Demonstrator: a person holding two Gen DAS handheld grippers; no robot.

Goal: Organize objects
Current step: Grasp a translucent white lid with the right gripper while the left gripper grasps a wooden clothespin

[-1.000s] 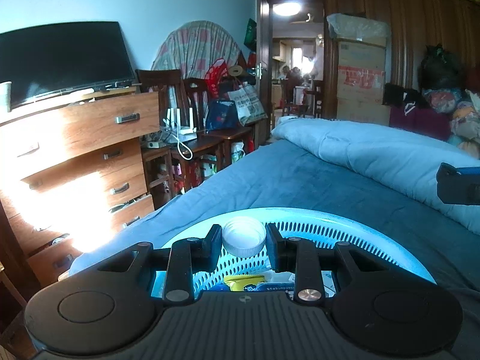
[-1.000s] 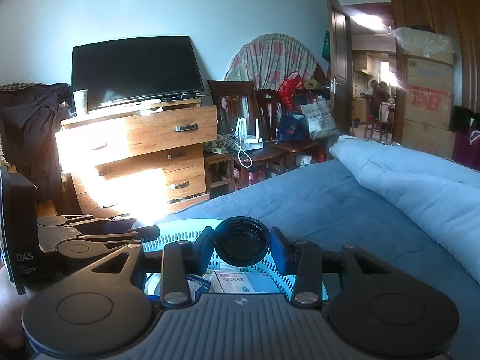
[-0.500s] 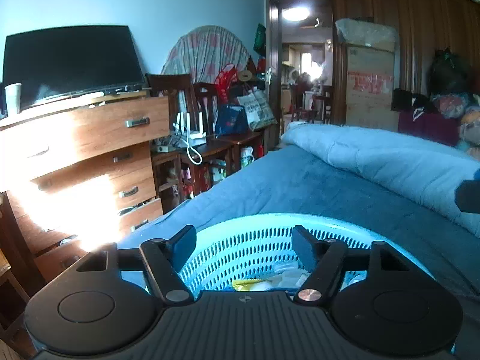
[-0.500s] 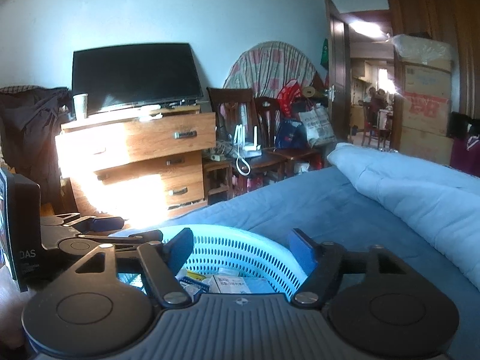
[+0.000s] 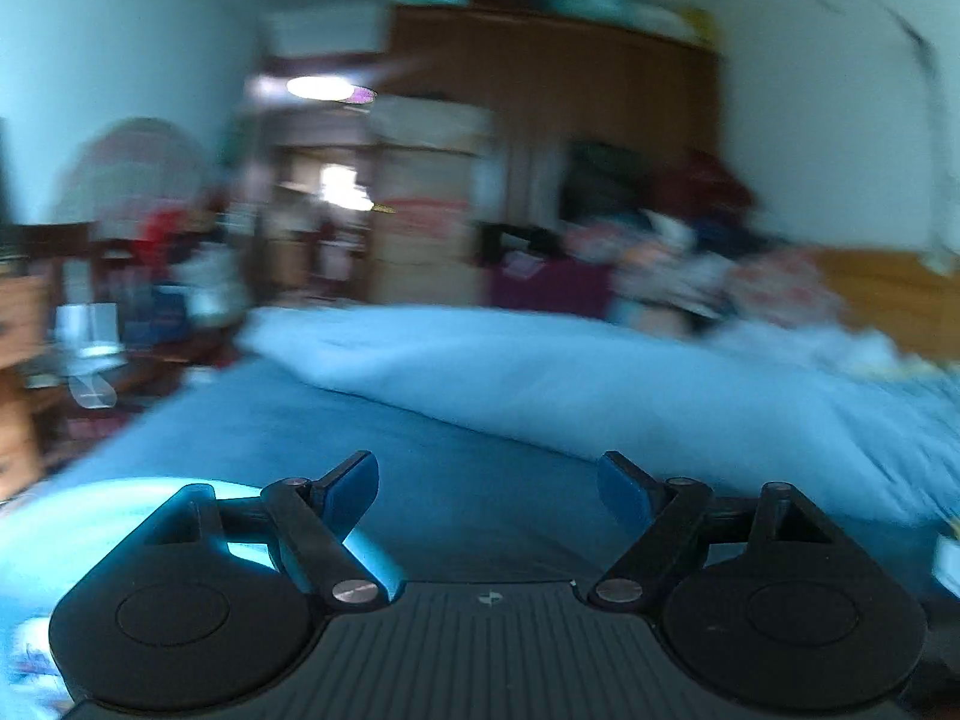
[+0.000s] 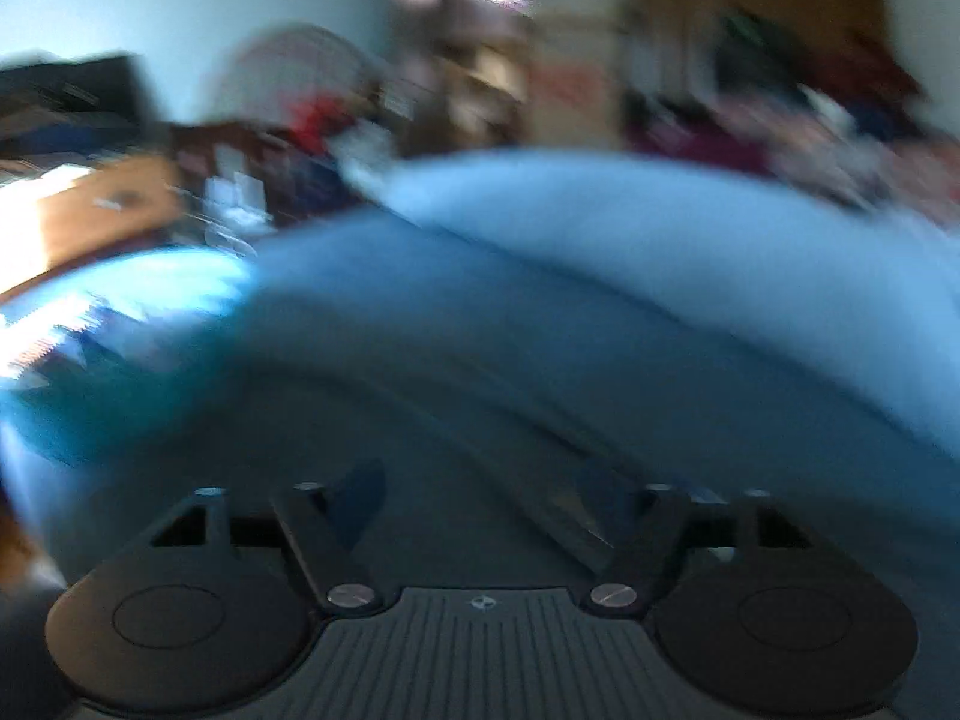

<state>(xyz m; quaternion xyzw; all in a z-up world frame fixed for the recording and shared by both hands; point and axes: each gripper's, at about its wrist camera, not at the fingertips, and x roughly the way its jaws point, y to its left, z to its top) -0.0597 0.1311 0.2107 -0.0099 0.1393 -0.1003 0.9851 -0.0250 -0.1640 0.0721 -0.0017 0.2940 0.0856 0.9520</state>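
Note:
Both views are blurred by motion. My left gripper [image 5: 489, 483] hangs over the dark blue bedsheet [image 5: 456, 480], its jaws opening, with nothing between them. The light blue perforated basket [image 5: 72, 516] lies at its lower left, only the rim showing. My right gripper [image 6: 480, 495] points down at the same sheet, jaws wide apart and closing, with nothing between them. In the right wrist view the basket [image 6: 138, 282] is a bright smear at the left. The white cap and the black lid are not visible.
A pale blue duvet [image 5: 588, 372] lies bunched across the bed behind both grippers. A wooden wardrobe [image 5: 558, 138] with boxes and piled clothes stands beyond. A wooden dresser [image 6: 90, 216] and cluttered chairs are at the left.
Both grippers let go of their caps over the basket and opened. Both then swung right, away from the basket, and the right one dropped toward the sheet.

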